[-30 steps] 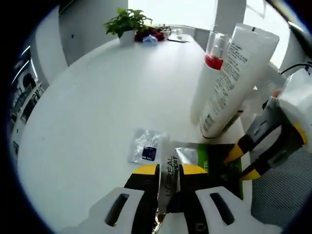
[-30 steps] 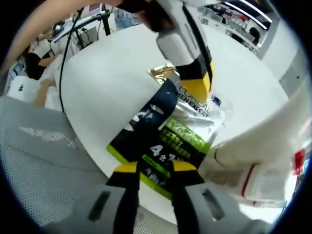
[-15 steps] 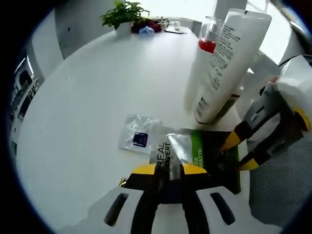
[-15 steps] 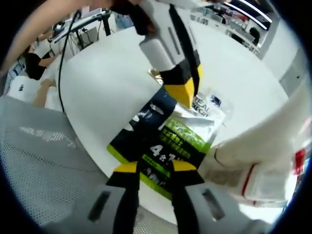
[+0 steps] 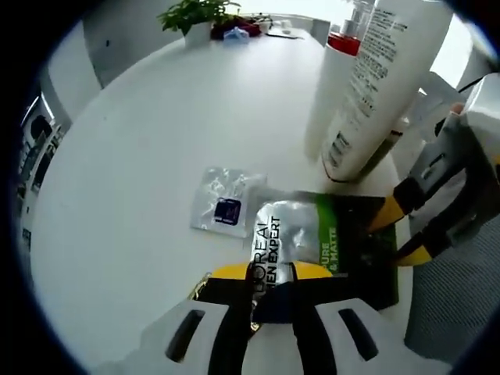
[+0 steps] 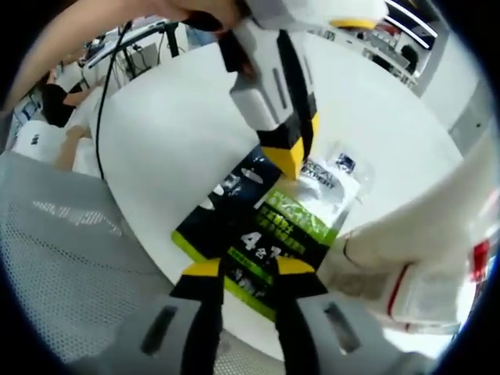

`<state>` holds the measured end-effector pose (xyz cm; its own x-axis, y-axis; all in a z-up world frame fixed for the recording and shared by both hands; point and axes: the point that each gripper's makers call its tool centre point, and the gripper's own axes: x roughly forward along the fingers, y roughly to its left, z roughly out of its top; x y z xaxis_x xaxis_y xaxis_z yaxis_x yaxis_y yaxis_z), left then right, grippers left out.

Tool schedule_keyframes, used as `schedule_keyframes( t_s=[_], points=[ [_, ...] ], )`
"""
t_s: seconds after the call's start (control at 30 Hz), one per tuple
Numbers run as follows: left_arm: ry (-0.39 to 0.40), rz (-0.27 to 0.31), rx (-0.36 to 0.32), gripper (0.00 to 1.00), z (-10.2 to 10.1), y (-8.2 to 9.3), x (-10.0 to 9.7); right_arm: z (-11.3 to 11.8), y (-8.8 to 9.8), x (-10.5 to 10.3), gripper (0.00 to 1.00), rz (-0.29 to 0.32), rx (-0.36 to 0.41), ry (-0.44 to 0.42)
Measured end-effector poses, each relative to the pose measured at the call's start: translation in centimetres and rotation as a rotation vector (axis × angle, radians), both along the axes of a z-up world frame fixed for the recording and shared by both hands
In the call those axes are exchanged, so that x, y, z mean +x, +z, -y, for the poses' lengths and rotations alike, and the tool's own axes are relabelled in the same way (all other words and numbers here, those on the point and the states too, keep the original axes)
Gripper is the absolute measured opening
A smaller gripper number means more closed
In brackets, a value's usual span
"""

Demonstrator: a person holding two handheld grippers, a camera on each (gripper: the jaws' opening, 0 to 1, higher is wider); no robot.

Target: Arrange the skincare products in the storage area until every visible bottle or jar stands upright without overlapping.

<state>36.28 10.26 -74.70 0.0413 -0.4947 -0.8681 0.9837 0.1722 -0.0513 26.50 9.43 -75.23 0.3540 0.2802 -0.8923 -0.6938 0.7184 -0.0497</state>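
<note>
Broadly, a large round white table (image 5: pixel 141 156) carries everything, with a grey mesh chair back (image 6: pixel 70 258) at its near edge in the right gripper view. Tallest on it is a white tube (image 5: pixel 383 78) printed with small text, standing on end, and touching its far side stands a slimmer white bottle with a red collar (image 5: pixel 334 86). At the far edge of the table sits a small potted plant (image 5: pixel 195 14).

Flat near the table edge lies a black and green box (image 6: pixel 262 226) marked "4 in 1". On top of it, overlapping it, lies a silver sachet (image 5: pixel 283 238) printed "MEN EXPERT". Just beside the sachet lies a small clear packet with a dark blue label (image 5: pixel 225 209), flat on the table.

The left gripper (image 5: pixel 271 277) has its yellow-tipped jaws closed tight on the near end of the silver sachet. The right gripper (image 6: pixel 247 269) has its jaws nearly together, pinching the near edge of the black and green box.
</note>
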Motion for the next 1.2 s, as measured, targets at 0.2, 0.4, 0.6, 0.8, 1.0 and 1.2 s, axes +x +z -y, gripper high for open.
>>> schedule_keyframes(
  t_s=[0.2,0.4,0.6,0.8,1.0,1.2],
  points=[
    [0.032,0.011,-0.026,0.14,0.1,0.9,-0.5,0.0,0.0,0.0,0.25,0.002,0.001,0.007],
    [0.096,0.025,-0.096,0.17,-0.4,3.1,-1.3,0.0,0.0,0.0,0.25,0.003,-0.003,0.019],
    [0.151,0.076,-0.146,0.19,-1.4,5.2,-2.1,0.0,0.0,0.0,0.24,0.004,0.008,0.025],
    [0.194,0.104,-0.193,0.21,-2.0,6.7,-3.1,0.0,0.1,-0.2,0.22,0.003,-0.002,0.035],
    [0.234,0.126,-0.208,0.24,-3.0,7.1,-4.2,0.2,1.6,0.1,0.24,0.058,-0.005,0.047],
    [0.286,0.146,-0.254,0.25,-3.8,8.5,-5.1,0.0,3.6,-0.3,0.24,0.119,0.025,0.063]
  ],
)
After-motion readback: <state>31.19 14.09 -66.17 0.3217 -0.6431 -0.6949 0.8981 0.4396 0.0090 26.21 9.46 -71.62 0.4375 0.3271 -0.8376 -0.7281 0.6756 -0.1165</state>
